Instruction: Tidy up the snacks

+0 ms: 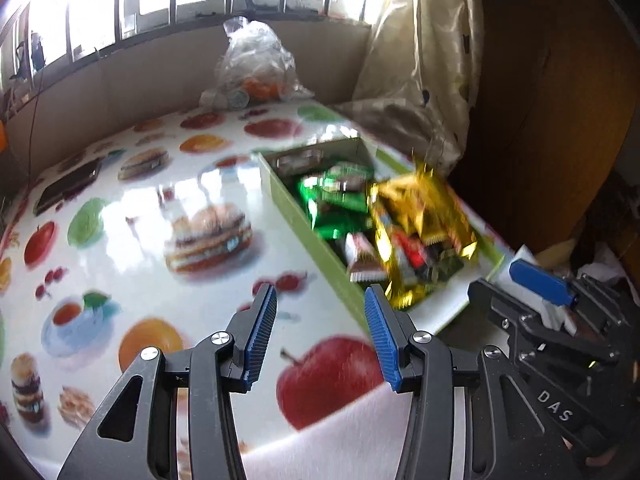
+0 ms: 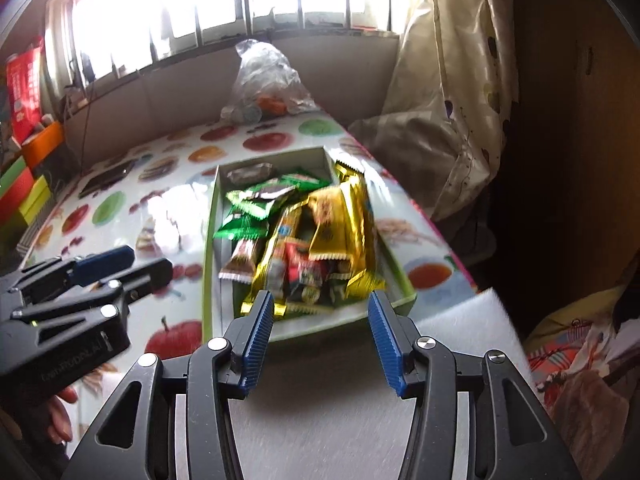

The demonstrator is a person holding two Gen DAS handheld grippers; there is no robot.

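A shallow green-edged box (image 2: pixel 211 240) on the fruit-print table holds a pile of snack packets: gold ones (image 2: pixel 340 224), green ones (image 2: pixel 256 204) and a red one (image 2: pixel 298 268). The box (image 1: pixel 288 204) also shows in the left wrist view, with the gold packets (image 1: pixel 424 216) heaped at its near end. My right gripper (image 2: pixel 320 340) is open and empty just in front of the box's near edge. My left gripper (image 1: pixel 320 336) is open and empty over the table, left of the box. Each gripper shows in the other's view, the left one (image 2: pixel 80 280) and the right one (image 1: pixel 532 292).
A clear plastic bag (image 2: pixel 268 80) with orange items sits at the table's far edge under the window. A dark flat object (image 1: pixel 68 186) lies at the table's left. A cream curtain (image 2: pixel 452 92) hangs at the right. Coloured boxes (image 2: pixel 28 176) stand at the far left.
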